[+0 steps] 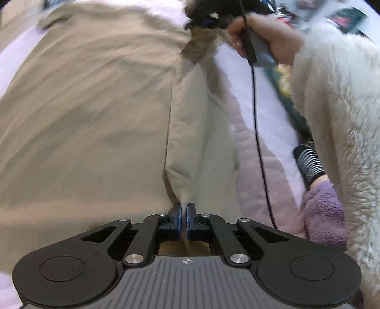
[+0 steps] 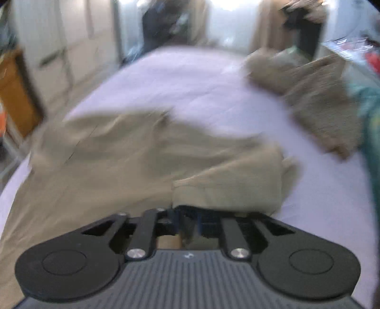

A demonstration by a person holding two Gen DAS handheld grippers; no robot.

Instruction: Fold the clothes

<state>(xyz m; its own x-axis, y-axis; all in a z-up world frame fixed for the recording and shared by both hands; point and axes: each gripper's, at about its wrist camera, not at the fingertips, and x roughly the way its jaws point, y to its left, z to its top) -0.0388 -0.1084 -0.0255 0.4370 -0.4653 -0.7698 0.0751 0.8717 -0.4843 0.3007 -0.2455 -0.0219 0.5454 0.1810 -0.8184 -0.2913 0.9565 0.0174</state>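
Khaki trousers (image 1: 83, 114) are lifted by one edge over a lilac bedsheet (image 2: 190, 80).

The left gripper (image 1: 184, 210) is seen pinched shut on a raised fold of the fabric. At far right, the right gripper (image 1: 209, 21) is bunched into another part of the cloth; in its own blurred view, cloth lies across its jaws, and its grip cannot be told. A hand (image 1: 268, 40) in a white fleece sleeve (image 1: 337, 107) is seen.

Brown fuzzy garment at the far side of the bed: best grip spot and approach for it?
Judging from the blurred right wrist view, grip the brown fuzzy garment at its near edge, coming from above on the open bed sheet side. It lies bunched and apart from the khaki trousers, so that edge looks free.
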